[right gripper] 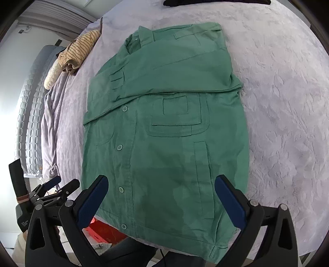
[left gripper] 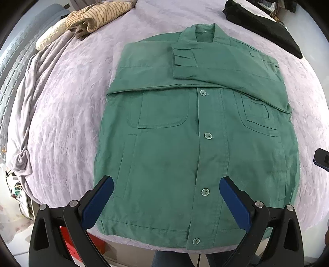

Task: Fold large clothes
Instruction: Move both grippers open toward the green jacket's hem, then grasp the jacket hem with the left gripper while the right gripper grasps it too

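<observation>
A green button-up jacket [left gripper: 185, 143] lies flat, front up, on a lilac bedspread [left gripper: 67, 115], with both sleeves folded across its chest. Its hem reaches the near edge of the bed. My left gripper [left gripper: 166, 191] is open and empty, hovering above the hem on the jacket's left half. My right gripper [right gripper: 161, 190] is open and empty above the hem on the right half of the jacket [right gripper: 164, 133]. The left gripper also shows at the left edge of the right wrist view [right gripper: 55, 189].
A striped beige garment [left gripper: 98, 16] and a cream pillow [left gripper: 51, 37] lie at the far left of the bed. A dark garment [left gripper: 263, 26] lies at the far right. A bunched grey blanket [left gripper: 30, 92] runs along the left side. A red box [right gripper: 102, 228] sits below the bed edge.
</observation>
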The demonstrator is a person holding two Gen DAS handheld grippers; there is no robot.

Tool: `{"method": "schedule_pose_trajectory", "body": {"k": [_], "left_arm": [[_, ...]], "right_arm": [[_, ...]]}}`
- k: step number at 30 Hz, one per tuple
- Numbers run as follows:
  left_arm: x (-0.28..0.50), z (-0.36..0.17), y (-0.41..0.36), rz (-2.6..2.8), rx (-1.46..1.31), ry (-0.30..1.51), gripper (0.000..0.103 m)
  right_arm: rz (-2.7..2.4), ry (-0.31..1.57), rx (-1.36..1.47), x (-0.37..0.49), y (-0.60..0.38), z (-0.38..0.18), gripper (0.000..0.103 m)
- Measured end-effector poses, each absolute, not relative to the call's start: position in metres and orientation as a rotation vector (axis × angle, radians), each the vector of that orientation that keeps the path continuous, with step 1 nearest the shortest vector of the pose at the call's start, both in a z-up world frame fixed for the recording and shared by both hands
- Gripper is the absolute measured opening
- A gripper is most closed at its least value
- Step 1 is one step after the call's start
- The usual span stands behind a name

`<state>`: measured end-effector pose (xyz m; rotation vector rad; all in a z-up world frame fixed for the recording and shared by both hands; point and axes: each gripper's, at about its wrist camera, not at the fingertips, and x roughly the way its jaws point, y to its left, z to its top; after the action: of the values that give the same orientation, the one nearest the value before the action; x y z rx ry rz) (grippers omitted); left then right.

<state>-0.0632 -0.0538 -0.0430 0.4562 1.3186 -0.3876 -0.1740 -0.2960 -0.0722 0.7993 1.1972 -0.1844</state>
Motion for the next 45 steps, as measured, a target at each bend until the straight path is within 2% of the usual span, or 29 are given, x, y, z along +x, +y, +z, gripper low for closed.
{"method": "schedule_pose_trajectory", "body": {"k": [19,29,38,45], "left_arm": [[-0.071,-0.092,0.046,-0.452,0.454,1.409,0.103],[-0.073,-0.095,0.087,-0.432,0.429,1.410,0.103],[-0.076,-0.107,0.096,-0.425,0.416,1.433,0.103],[-0.066,-0.132,0.119,-0.400,0.399,1.483,0.103]], "right_arm": [[-0.358,1.256,0.736,-0.200,-0.214,-0.092,0.103],[-0.370,1.271,0.717,-0.213,-0.182,-0.098,0.103],[-0.400,1.269,0.722,-0.232,-0.181,-0.100,0.103],[-0.499,1.197,0.908,-0.291,-0.219,-0.121,0.103]]}}
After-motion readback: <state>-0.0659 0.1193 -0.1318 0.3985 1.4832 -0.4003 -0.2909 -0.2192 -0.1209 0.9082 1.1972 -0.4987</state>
